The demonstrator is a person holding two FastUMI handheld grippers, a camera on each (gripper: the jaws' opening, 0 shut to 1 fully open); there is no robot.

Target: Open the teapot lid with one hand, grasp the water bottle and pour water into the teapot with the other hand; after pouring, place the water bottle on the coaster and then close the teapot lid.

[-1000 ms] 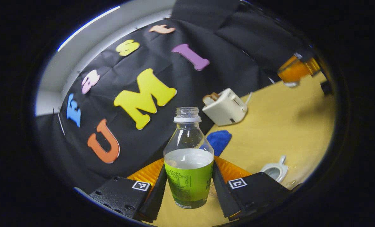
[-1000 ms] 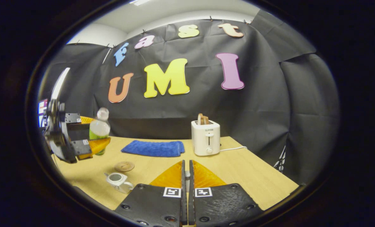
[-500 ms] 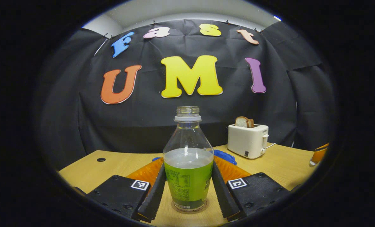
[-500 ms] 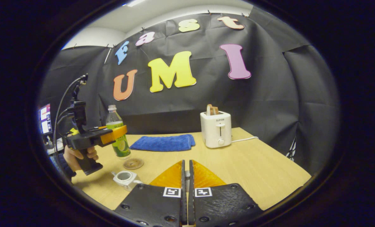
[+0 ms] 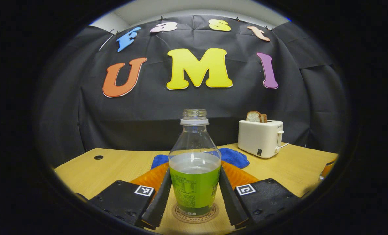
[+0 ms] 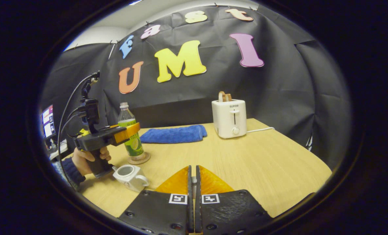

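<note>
**Bottle down on the coaster; lid not yet back on**

Left gripper view: the bottle (image 5: 194, 163) stands upright on the coaster (image 5: 195, 213), the left gripper (image 5: 194, 195) clamped on its label from both sides. Pouring looks finished. Half a second ago the bottle hung just above the bench (image 5: 115, 163); now its base meets the coaster.

Right gripper view: the teapot (image 6: 130, 176) sits open beside the coaster (image 6: 139, 159). The right gripper (image 6: 192, 182) is closed; something small seems pinched, probably the lid, though I cannot tell. It has dipped nearer the bench. Left: release, close the teapot.
</note>
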